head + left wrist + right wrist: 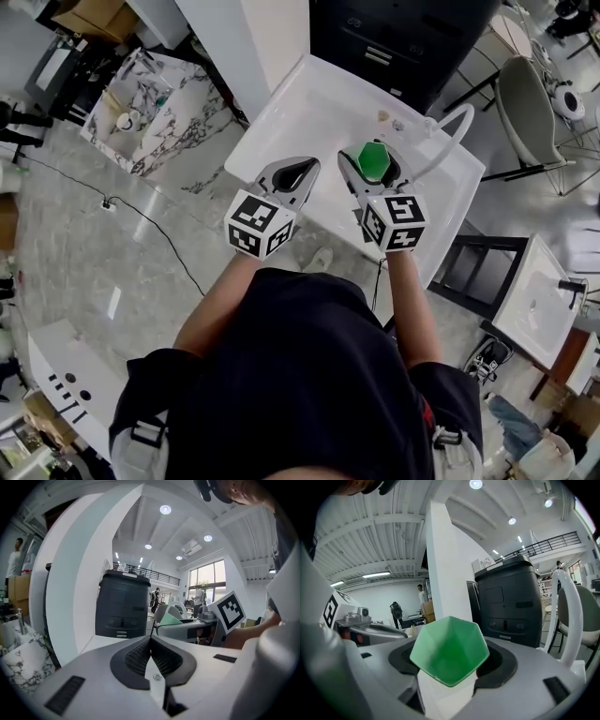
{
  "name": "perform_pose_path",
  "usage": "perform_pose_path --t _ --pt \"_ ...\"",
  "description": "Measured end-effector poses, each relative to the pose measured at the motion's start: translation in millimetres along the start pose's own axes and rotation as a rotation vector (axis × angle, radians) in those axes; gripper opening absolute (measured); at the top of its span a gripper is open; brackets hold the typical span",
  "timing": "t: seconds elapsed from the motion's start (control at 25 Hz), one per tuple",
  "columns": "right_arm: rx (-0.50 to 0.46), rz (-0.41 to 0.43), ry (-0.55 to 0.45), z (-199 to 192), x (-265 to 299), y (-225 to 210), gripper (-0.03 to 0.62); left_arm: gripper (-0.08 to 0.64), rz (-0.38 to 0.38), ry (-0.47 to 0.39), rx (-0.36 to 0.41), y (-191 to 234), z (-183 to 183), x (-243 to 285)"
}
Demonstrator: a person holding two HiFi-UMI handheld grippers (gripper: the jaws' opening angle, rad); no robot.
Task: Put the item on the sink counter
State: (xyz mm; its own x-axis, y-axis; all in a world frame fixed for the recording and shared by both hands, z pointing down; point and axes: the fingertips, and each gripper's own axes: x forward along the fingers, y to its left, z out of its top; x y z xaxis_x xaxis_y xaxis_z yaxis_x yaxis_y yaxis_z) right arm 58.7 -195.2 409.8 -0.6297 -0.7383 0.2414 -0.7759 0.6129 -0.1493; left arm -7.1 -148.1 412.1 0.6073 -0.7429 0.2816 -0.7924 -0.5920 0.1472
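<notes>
My right gripper (pixel 374 161) is shut on a green faceted cup (pixel 374 160) and holds it over the white sink counter (pixel 272 136), near the basin's middle. In the right gripper view the green cup (pixel 450 656) sits between the jaws with its open mouth facing the camera. My left gripper (pixel 297 172) hovers beside it on the left, over the counter's front part, shut with nothing in it. In the left gripper view its black pads (pixel 140 656) meet, and the right gripper with the green cup (pixel 171 616) shows further off.
A curved white faucet (pixel 450 131) rises at the sink's right rear. A dark cabinet (pixel 394 42) stands behind the sink. A marble-patterned sink (pixel 155 103) is at the left, another white basin (pixel 539 300) at the right, a chair (pixel 530 112) at the upper right.
</notes>
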Motion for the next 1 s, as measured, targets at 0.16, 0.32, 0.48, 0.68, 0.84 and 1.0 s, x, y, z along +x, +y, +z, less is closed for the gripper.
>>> perform_pose_path --t 0.16,0.32,0.48,0.68,0.84,1.0 --pt "0.006 0.008 0.002 0 8 -4 0.331 0.012 0.011 0.008 0.003 4 0 5" --pt "0.003 0.012 0.012 1 17 -9 0.331 0.012 0.017 0.014 -0.001 10 0 12" --pt "0.010 -0.006 0.027 1 32 -14 0.331 0.012 -0.004 0.019 -0.012 21 0 20" --pt "0.028 -0.039 0.048 -1 51 -18 0.331 0.012 -0.048 0.046 -0.024 41 -2 33" --pt "0.035 -0.066 0.067 -3 71 -27 0.331 0.012 -0.073 0.058 -0.042 63 -2 45" --pt "0.050 -0.090 0.084 -5 93 -37 0.331 0.012 -0.102 0.067 -0.069 82 -3 56"
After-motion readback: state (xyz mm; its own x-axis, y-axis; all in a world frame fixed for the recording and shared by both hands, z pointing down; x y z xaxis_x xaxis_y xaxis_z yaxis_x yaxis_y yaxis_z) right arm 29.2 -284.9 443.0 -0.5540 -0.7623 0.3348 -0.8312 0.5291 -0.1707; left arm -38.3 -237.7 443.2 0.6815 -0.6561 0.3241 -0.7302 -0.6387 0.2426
